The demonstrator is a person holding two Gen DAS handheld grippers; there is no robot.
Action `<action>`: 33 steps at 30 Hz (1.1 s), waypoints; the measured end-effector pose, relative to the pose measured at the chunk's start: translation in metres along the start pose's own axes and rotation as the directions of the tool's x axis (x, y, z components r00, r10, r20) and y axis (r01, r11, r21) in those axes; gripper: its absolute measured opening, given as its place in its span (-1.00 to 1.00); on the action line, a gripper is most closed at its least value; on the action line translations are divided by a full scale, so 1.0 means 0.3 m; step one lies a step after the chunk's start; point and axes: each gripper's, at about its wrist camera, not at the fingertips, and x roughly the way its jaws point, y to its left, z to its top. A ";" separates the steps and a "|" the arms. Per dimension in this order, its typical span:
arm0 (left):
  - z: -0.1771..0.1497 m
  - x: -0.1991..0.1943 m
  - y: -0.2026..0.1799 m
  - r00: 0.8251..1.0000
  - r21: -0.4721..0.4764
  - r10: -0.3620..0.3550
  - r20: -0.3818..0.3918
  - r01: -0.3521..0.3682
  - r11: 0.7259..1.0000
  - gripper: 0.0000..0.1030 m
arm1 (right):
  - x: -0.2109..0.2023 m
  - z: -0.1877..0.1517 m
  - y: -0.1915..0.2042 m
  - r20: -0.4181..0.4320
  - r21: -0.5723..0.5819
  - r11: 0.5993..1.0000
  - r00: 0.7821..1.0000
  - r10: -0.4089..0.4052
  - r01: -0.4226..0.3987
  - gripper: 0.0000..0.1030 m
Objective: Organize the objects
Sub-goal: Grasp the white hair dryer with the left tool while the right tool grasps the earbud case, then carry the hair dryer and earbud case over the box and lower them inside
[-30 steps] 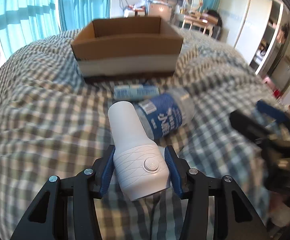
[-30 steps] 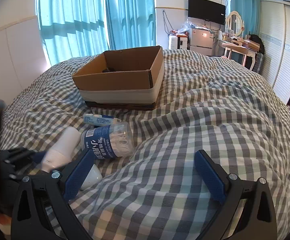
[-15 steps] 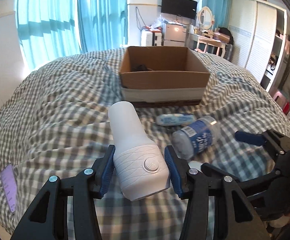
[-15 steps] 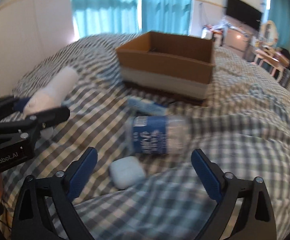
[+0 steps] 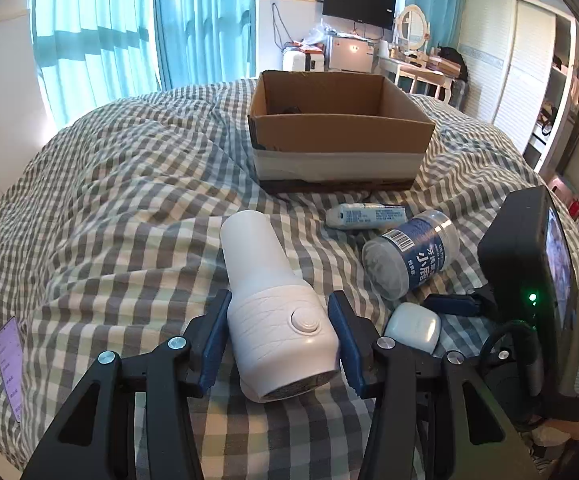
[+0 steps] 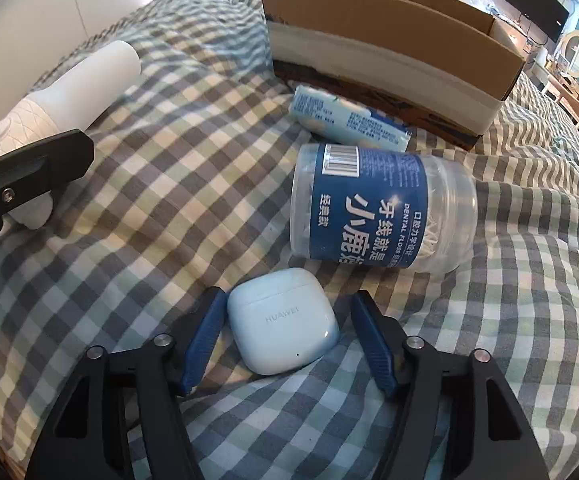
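Checked bedding (image 5: 129,216) is seen under everything in both views. A white handheld device (image 5: 277,312) with a round button is clamped between the blue pads of the left claw (image 5: 279,332), as it was half a second ago, and is held above the bed. The right claw (image 6: 285,336) is spread open, with a pale blue Huawei earbud case (image 6: 281,320) lying on the bedding between its pads; neither pad is seen to touch the case. Half a second ago the right claw was held higher and farther back, with the case well ahead of its fingers; it is now lowered around the case. Just beyond the case a clear dental floss jar (image 6: 377,208) with a blue label is lying on its side, and beyond that a small light blue tube (image 6: 345,120) is lying against the foot of an open cardboard box (image 6: 389,36). A purple card (image 5: 9,364) is seen at the left edge of the bed.
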 end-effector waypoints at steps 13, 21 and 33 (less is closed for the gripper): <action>-0.006 -0.020 -0.018 0.999 0.030 0.032 0.024 -0.033 0.999 -0.02 | -0.165 -0.046 -0.017 0.166 0.023 1.000 0.986 -0.024 0.020 0.07; 0.016 -0.053 -0.032 0.998 0.037 0.043 0.040 -0.044 0.998 -0.03 | -0.338 -0.011 -0.017 0.286 0.043 0.997 0.955 -0.076 0.066 0.07; 0.258 -0.089 -0.035 0.995 0.064 -0.019 0.102 0.013 0.998 -0.03 | -0.532 0.189 -0.107 0.420 0.056 0.995 0.902 -0.104 0.088 0.07</action>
